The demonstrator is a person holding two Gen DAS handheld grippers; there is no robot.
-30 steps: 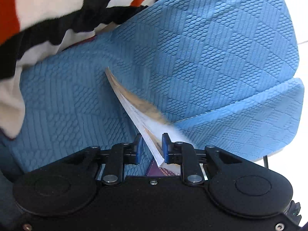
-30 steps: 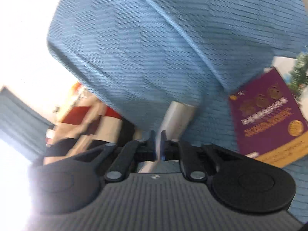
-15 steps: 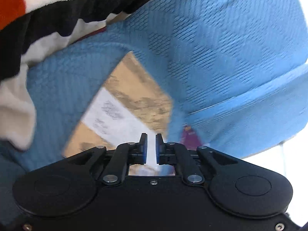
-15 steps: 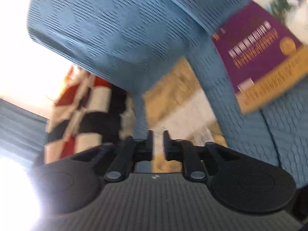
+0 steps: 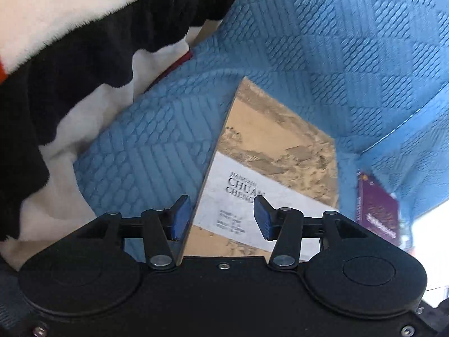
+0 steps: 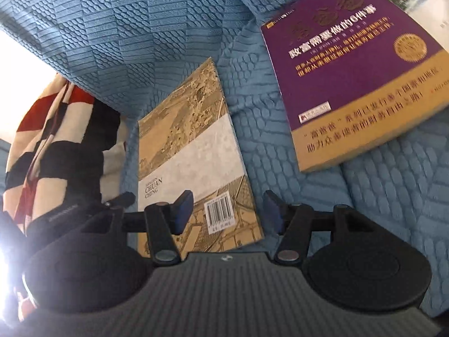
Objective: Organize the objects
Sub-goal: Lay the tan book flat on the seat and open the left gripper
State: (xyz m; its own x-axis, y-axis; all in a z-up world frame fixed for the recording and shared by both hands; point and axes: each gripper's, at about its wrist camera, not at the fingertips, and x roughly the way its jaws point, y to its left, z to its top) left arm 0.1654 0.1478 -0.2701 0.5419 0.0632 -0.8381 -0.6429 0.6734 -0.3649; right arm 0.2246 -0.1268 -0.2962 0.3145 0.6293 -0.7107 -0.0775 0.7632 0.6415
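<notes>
Tan-and-white paperback book (image 6: 193,154) lettered "CHUAN CHENG", with a barcode, is seen lying on blue quilted sofa cushions (image 6: 118,33) beside a purple-and-gold paperback book (image 6: 350,78). Left gripper (image 5: 221,219) and right gripper (image 6: 228,213) have just been opening; both jaws are parted, nothing gripped.

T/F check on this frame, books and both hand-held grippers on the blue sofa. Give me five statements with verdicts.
1. The tan book lies flat on the blue sofa. True.
2. The left hand-held gripper is clamped on the tan book. False: its jaws stand open, having just been opening, with nothing pinched.
3. The purple book has a gold band along one edge. True.
4. The right hand-held gripper holds the purple book. False: it is open and empty, having just been opening.
5. The striped blanket is green. False: it is black, white and orange-red.
</notes>
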